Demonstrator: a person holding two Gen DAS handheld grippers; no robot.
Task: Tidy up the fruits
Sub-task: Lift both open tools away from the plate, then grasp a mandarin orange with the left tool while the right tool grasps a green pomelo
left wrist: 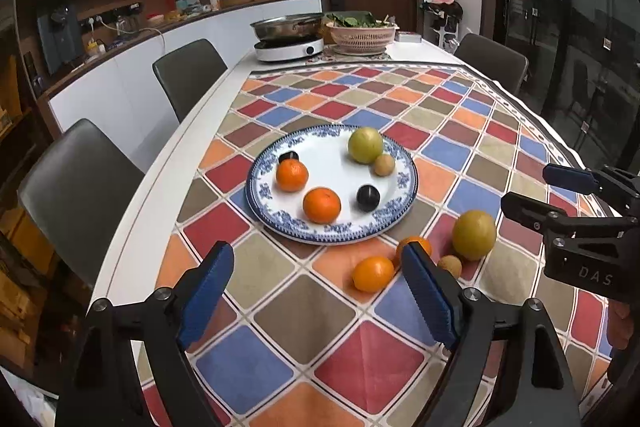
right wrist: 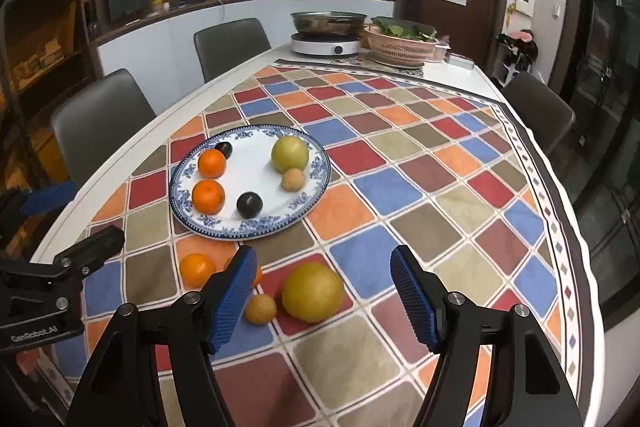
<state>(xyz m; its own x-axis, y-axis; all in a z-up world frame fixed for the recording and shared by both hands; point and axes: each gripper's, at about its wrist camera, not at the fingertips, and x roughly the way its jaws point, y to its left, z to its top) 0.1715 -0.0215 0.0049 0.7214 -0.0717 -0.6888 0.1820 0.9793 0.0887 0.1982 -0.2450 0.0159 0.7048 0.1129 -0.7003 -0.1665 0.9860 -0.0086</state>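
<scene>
A blue-and-white plate (left wrist: 280, 223) (right wrist: 184, 215) holds two oranges (left wrist: 321, 205), two dark plums (left wrist: 368, 198), a green-yellow fruit (left wrist: 365, 145) and a small tan fruit (left wrist: 384, 164). On the cloth near me lie two oranges (left wrist: 373, 273) (right wrist: 196, 269), a large yellow-green fruit (left wrist: 474, 235) (right wrist: 313, 292) and a small tan fruit (left wrist: 449, 265) (right wrist: 260, 308). My left gripper (left wrist: 320, 291) is open and empty, just left of the loose fruit. My right gripper (right wrist: 324, 297) is open and empty, with the large fruit seen between its fingers; it also shows in the left wrist view (left wrist: 528, 193).
The table has a checked cloth (left wrist: 360, 99). At the far end stand an induction cooker with a steel pot (left wrist: 288, 39) and a pink basket of greens (left wrist: 362, 35). Grey chairs (left wrist: 188, 75) line the left side; another chair (left wrist: 494, 61) is at the far right.
</scene>
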